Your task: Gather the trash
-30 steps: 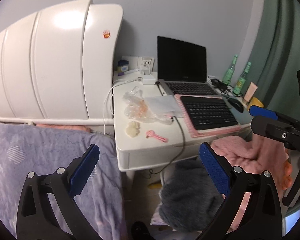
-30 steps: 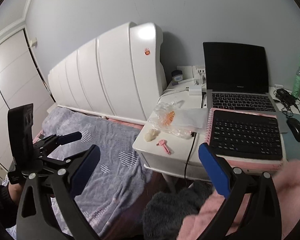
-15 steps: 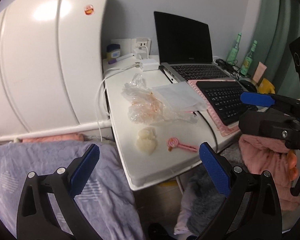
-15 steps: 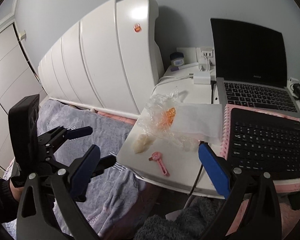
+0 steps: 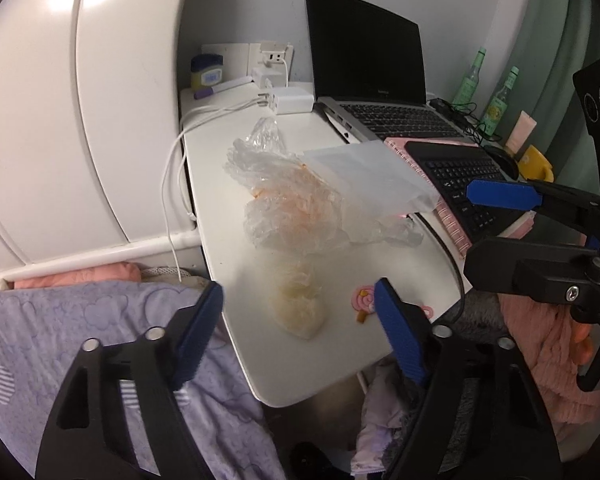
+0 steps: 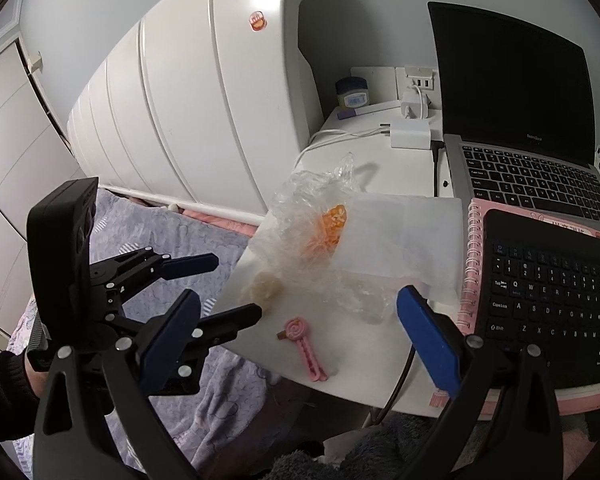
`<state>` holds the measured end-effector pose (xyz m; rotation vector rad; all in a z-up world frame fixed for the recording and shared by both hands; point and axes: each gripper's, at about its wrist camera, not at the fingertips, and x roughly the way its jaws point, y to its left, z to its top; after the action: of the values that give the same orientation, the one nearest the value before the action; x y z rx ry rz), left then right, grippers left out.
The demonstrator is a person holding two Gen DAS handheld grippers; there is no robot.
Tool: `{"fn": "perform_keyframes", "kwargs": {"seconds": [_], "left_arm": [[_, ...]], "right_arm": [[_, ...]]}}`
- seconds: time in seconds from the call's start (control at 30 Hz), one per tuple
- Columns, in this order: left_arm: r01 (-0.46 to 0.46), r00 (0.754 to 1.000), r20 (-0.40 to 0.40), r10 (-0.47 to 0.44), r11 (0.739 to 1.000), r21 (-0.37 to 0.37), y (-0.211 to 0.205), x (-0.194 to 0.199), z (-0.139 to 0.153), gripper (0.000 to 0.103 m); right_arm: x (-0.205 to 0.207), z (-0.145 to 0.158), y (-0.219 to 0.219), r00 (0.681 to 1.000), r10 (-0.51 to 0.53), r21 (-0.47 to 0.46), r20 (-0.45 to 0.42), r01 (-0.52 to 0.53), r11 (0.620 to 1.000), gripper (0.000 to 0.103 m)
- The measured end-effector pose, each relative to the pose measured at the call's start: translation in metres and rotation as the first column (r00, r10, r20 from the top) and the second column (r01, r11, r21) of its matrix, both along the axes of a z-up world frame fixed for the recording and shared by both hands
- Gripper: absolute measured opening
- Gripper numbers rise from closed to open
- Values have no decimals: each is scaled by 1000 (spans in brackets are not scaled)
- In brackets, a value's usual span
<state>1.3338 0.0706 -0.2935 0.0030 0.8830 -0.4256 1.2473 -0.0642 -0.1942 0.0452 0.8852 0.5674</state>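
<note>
At the left of the right wrist view, the left gripper [image 6: 236, 284] hangs just off the edge of the white desk [image 6: 372, 368], its jaws closing with nothing between them yet. Just right of it, near the desk's lower left edge, lies a small crumpled yellowish wad [image 6: 262, 286], the nearest piece of trash; it looks light and soft, so it should squash under the pads and is best pinched across its middle. Above and to the right sits the crumpled clear plastic bag [image 6: 320, 216] with orange scraps inside, partly under a flat translucent sheet [image 6: 404, 240]. Both look featherlight, slippery and limp, so a bunched fold is a better hold than a flat edge. A pink clip [image 6: 306, 344] lies at lower centre. The right gripper [image 6: 296, 336] stands spread wide and empty, over the desk's near edge.
</note>
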Motion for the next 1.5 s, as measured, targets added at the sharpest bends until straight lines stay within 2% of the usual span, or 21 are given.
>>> {"fn": "perform_keyframes", "kwargs": {"seconds": [0.4,0.5,0.93,1.3,1.37,1.5], "left_arm": [[9,1000,-10,-9,999,34,-5,7,-17,39],[7,1000,-13,-7,1000,26,-3,8,-17,27],[-6,1000,10,6,1000,19,0,8,-15,12],[-28,1000,14,28,1000,-3,17,3,-9,7],[-29,999,20,29,1000,-6,17,2,-8,0],[-30,999,30,30,999,-15,20,2,-2,0]], "right_arm": [[13,-13,4,1000,5,-17,-23,-6,1000,96],[14,-14,6,1000,9,-15,-23,-9,1000,96],[18,-13,10,1000,5,-42,1,-5,999,96],[22,-10,25,999,22,-49,24,-21,999,96],[22,-9,27,999,26,-51,29,-25,998,96],[22,-10,30,999,29,-57,30,-27,998,96]]}}
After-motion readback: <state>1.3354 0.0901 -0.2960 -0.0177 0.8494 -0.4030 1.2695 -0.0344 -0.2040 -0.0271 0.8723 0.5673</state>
